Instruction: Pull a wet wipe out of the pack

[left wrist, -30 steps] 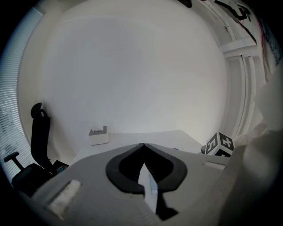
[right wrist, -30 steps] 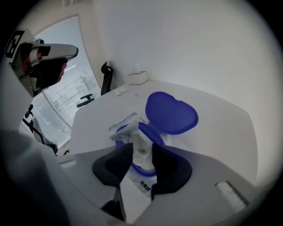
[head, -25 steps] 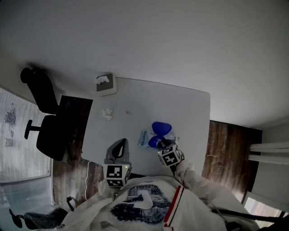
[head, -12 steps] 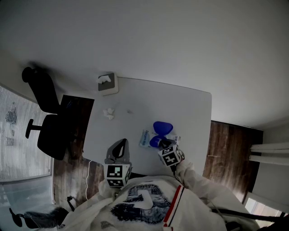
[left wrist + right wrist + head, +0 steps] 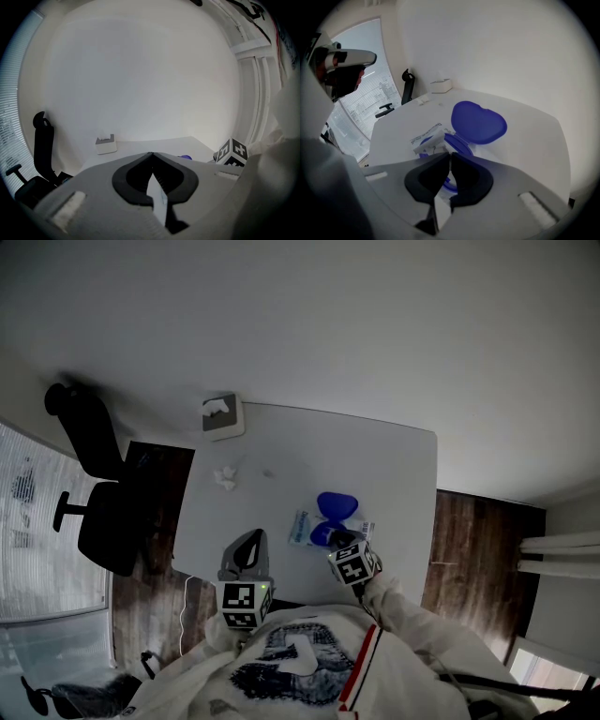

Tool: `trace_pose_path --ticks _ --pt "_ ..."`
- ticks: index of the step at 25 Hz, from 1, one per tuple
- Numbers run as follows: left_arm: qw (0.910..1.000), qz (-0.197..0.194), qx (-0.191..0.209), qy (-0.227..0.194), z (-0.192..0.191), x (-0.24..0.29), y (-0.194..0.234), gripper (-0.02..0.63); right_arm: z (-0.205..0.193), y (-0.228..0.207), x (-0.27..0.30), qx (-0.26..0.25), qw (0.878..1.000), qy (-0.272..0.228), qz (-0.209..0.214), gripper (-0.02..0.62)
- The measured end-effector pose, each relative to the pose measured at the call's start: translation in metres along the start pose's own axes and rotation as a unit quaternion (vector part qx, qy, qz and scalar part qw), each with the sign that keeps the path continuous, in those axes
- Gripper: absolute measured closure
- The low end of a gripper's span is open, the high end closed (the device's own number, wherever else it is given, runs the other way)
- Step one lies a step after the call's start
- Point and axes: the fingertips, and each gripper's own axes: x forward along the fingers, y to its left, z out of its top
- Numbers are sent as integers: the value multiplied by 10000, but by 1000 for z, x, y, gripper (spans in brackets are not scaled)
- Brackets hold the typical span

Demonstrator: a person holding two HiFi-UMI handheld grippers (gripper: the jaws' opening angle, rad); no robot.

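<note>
Left gripper pose: the left gripper [image 5: 151, 153] is held over the near edge of the table [image 5: 375, 474], pointing across it with a slight downward tilt.
Left gripper state: jaws together at the tips, nothing gripped. A pale strip shows in the gap behind the tips; what it is cannot be determined.
Right gripper pose: the right gripper [image 5: 450, 154] is angled steeply down at the wet-wipe pack [image 5: 423, 136], with a white sleeve [image 5: 412, 620] behind it.
Right gripper state: the jaws have just been closing and the tips now meet at the lower edge of the wet wipe [image 5: 430, 143]. Whether a fold of it is caught between them cannot be made out.
Task item location: the pack lies flat near the table's front edge. Its blue lid [image 5: 479, 122] is flipped open away from the person, and the wipe stands up from the round opening.
Writing: the pack label carries one line of dark print, too small to read. The marker cube [image 5: 233, 152] shows black-and-white squares only.
Obscured: the near half of the pack's opening is hidden behind the right gripper's jaws.
Other items: a small white box [image 5: 221, 415] sits at the far left corner, with a crumpled white piece [image 5: 224, 477] nearer. A black office chair [image 5: 94, 493] stands left of the table.
</note>
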Motion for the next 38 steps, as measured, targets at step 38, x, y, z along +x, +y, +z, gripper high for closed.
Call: trace_pose_path --ticks 38 --pt "9917 -1222 357 -183 22 31 -24 601 25 -14 -56 1195 9833 -1003 -932 578"
